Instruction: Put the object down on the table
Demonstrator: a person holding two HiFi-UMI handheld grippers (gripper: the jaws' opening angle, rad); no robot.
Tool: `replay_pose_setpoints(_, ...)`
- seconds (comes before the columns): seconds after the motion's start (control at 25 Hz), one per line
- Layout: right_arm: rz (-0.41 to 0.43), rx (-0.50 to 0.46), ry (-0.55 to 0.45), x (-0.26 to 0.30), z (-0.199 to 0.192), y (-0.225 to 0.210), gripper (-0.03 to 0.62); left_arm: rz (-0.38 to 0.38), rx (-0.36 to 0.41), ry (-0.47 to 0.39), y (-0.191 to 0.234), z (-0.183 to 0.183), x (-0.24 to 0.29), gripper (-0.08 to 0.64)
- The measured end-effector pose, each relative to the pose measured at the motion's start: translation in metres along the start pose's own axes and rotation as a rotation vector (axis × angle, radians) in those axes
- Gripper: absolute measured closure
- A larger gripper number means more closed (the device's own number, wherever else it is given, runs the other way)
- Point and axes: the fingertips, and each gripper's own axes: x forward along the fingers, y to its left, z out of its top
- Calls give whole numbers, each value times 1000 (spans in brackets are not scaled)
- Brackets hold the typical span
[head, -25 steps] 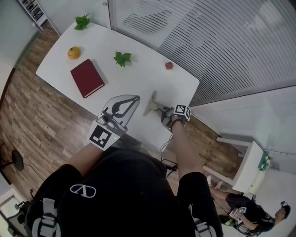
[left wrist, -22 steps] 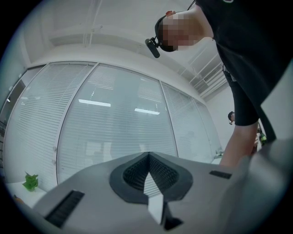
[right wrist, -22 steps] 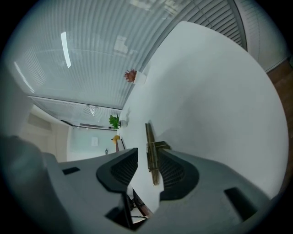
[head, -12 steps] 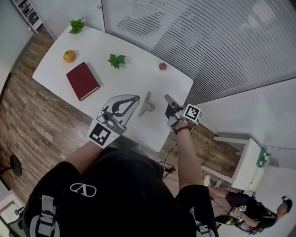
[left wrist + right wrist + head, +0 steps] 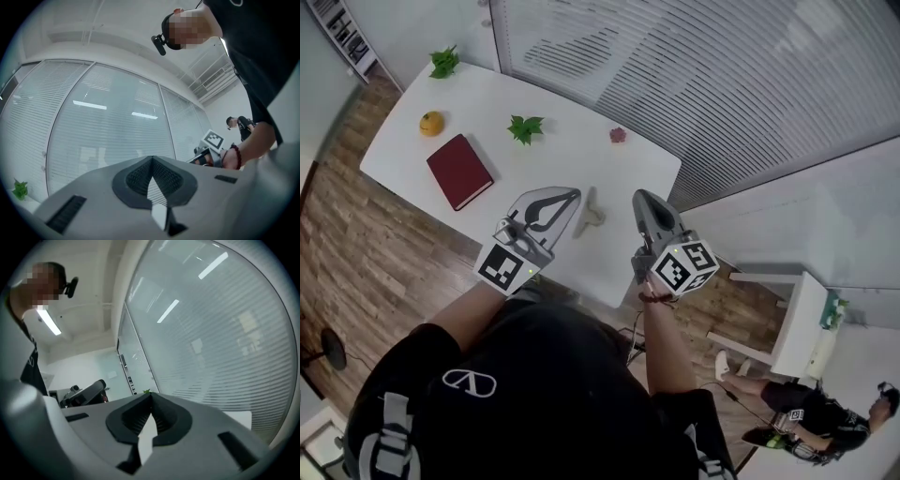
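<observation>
The pale object [image 5: 589, 212] lies on the white tabletop [image 5: 572, 155], close to its near edge and toward the right corner — free of both grippers. The left gripper [image 5: 570, 196] hangs just left of it, jaws together with nothing between them. The right gripper [image 5: 641, 198] is by the right edge, jaws likewise closed and empty. A red book [image 5: 459, 171], an orange [image 5: 432, 123] and a green leaf [image 5: 524, 127] sit toward the left end.
</observation>
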Motion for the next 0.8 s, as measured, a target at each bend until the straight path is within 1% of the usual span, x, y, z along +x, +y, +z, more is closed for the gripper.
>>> replay_pose_setpoints(0.2,-51,-285,-66,-15,19,28,588,-11,11,-13,-2,4,3,555)
replay_pose_setpoints(0.32,-75,-394,-108,-21,26,40,588,-21,13,-9,-4,3,4,555)
replay_pose_setpoints(0.4,-84,-433,-136,-24,28,44,588,-26,15,-6,-4,3,4,555)
replay_pose_setpoints(0.48,-87,-449,-155,-26,26,45,588,-27,17,-7,-4,2,6,555)
replay_pose_setpoints(0.8,-91,-502,-143,-27,13,50,589,-23,23,-1,-1,-2,6,555)
